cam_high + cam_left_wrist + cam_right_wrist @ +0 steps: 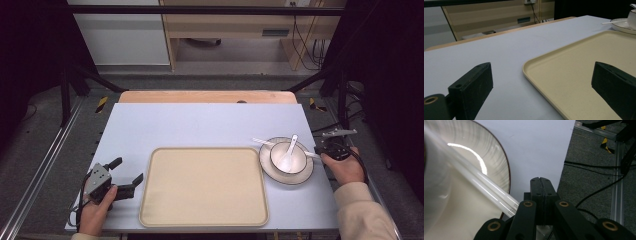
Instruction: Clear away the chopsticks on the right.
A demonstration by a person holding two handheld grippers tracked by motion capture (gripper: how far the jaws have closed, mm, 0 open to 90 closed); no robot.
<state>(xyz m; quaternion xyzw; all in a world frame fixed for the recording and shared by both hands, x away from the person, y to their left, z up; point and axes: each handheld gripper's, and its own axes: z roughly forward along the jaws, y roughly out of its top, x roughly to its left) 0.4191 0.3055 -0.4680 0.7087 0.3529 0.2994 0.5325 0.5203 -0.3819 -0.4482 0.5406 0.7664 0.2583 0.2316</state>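
Your left claw point(127, 176) sits at the near left of the worktop point(200, 125), its jaws spread wide apart with nothing between them; in the left gripper view one jaw stands over bare worktop and the other over the tray point(584, 75). The tray point(202, 186), cream and rectangular, lies flat at the middle of the near edge, just beside that claw and to its right, with nothing on it. Your right claw point(540, 185) is at the right edge of the worktop, and its own view shows the jaws pressed together with no gap and nothing held. Just to its left lies the plate point(303, 176), white with a dark rim, and its edge comes up close to the shut jaws in the right gripper view point(496, 165). A bowl point(300, 161) stands on the plate, and a white spoon point(288, 152) rests in the bowl with its handle leaning toward the far side. A pair of white chopsticks point(263, 142) lies across the plate, under or behind the bowl; its near end point(499, 195) reaches toward your right claw and runs right beside the jaws, though you cannot tell whether it touches them.
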